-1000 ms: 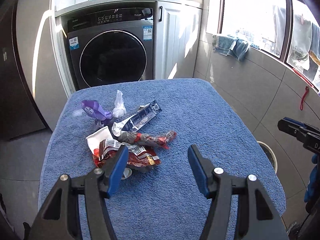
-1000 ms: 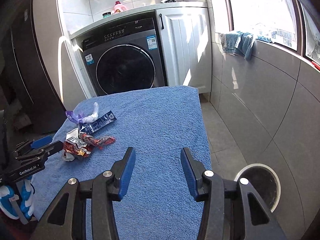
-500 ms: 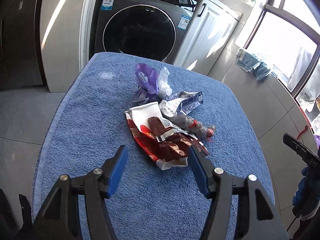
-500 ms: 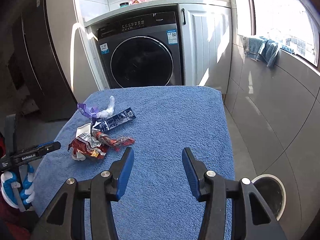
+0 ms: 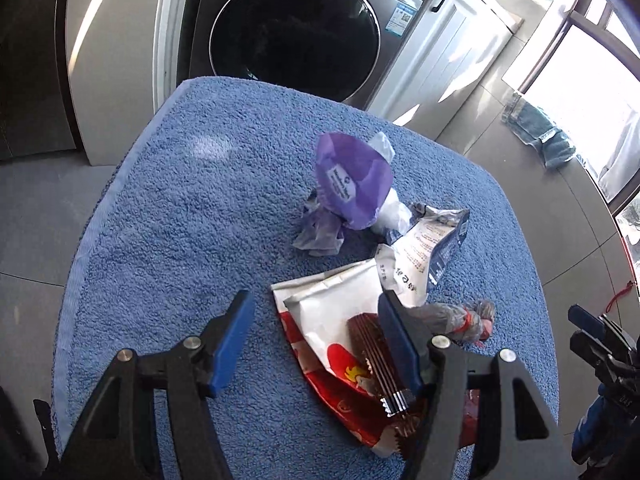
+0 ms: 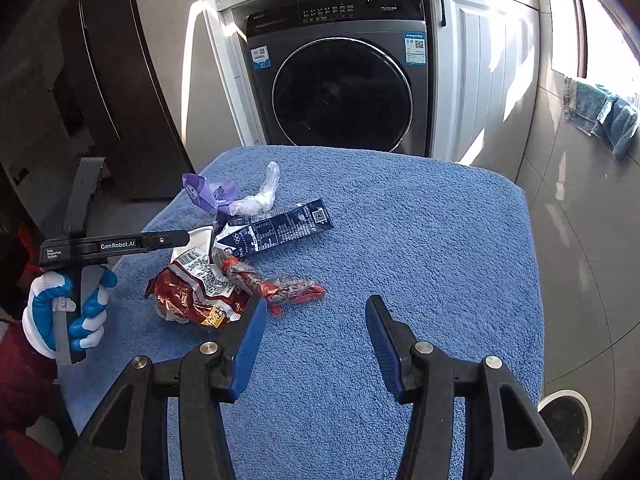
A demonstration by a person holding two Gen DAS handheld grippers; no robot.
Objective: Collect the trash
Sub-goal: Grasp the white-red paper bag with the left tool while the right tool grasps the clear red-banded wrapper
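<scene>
- Red snack wrapper (image 5: pixel 340 376) lies at lower centre of the left wrist view, on the blue towel (image 5: pixel 180 240).
- Left gripper (image 5: pixel 316 344) gapes wide, empty, right finger over the wrapper.
- Right gripper (image 6: pixel 316 340) equally wide, holding nothing.
- Advice: lower straight, straddle a raised crinkle, close gently.

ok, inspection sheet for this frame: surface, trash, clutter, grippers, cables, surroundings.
Surface: blue terry towel covering the table.
Job's things: red-and-white foil snack bag; dark blue printed wrapper; twisted clear-and-red wrapper; purple plastic bag; crumpled clear plastic; all clustered on the towel's left part.
Clutter: nothing seen.
Grippers: left gripper open over the snack bag; right gripper open over bare towel.
Cables: nothing seen.
Surroundings: grey front-loading washing machine; round white-rimmed bin on the floor, right.
</scene>
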